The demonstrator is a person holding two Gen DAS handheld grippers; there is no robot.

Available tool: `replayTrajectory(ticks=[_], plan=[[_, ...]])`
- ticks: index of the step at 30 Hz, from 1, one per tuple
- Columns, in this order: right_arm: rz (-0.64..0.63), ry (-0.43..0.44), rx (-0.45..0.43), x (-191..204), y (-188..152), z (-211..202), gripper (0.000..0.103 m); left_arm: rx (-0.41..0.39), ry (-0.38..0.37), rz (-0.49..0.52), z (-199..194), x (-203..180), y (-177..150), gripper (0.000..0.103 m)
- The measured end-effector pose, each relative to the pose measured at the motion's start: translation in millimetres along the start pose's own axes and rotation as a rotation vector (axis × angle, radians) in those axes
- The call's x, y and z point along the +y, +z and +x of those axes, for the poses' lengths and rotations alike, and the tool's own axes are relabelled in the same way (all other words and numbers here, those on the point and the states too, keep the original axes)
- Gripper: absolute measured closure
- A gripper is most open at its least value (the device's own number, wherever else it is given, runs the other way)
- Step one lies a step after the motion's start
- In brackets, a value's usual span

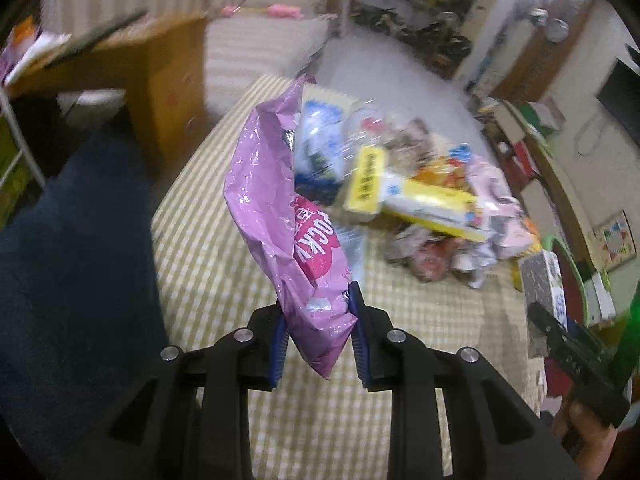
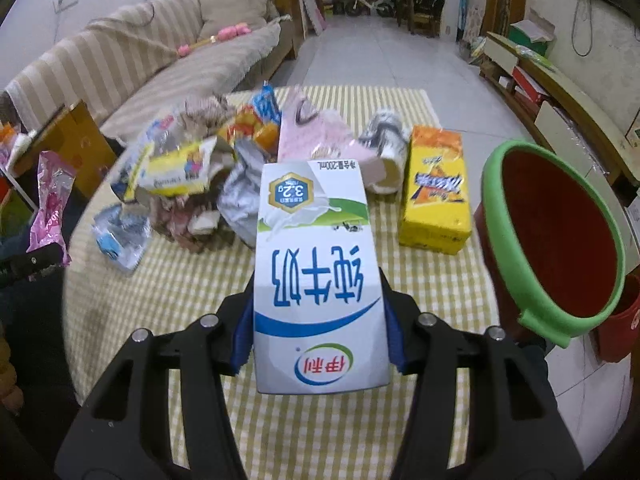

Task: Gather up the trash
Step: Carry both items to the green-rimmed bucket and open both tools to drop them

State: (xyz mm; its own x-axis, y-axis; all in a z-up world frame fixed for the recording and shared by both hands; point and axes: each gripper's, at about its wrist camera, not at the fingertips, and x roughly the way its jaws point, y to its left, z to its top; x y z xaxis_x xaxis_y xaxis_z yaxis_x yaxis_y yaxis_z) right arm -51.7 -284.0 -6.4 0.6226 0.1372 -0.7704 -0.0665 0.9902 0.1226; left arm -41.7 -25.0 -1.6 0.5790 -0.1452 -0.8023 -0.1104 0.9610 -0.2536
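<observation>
My left gripper is shut on a crumpled pink snack bag, lifted above the yellow checked tablecloth. My right gripper is shut on a white and blue milk carton, held upside down over the same tablecloth. That carton and the right gripper show at the right edge of the left wrist view. The pink bag shows at the left edge of the right wrist view. A heap of wrappers, boxes and crumpled paper lies on the table beyond both grippers.
A red bin with a green rim stands at the table's right side. A yellow-orange snack box lies near it. A cardboard box and a striped sofa are to the left. A person's dark trouser leg is at left.
</observation>
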Motion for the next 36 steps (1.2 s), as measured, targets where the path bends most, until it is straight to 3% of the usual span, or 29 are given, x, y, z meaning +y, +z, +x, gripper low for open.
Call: replayTrajectory(ticks=[10,16,23,26,32,36], plan=[[0.057,-0.066,-0.098,-51.1,23.3,-37.4,0.052,-0.06,-0.183,0.156,-12.0,-71.5,25.5,0.078],[0.151,-0.139,-0.14,-109.0,31.9,-55.6,0.052,-0.052,-0.314,0.31,-2.8,-146.5,40.9,0.078],[0.247,-0.239,-0.165,-181.9,34.4,-67.4,0.052,0.015,-0.516,0.479,8.4,-240.7,43.8,0.078],[0.275,-0.266,-0.16,-208.8,32.6,-66.9,0.052,0.079,-0.602,0.528,16.8,-282.6,42.5,0.078],[0.318,-0.274,-0.122,-248.0,26.3,-54.2,0.052,0.169,-0.661,0.617,43.0,-347.3,30.5,0.078],[0.324,-0.27,-0.094,-261.7,27.2,-41.9,0.052,0.231,-0.66,0.655,77.6,-364.8,18.6,0.077]])
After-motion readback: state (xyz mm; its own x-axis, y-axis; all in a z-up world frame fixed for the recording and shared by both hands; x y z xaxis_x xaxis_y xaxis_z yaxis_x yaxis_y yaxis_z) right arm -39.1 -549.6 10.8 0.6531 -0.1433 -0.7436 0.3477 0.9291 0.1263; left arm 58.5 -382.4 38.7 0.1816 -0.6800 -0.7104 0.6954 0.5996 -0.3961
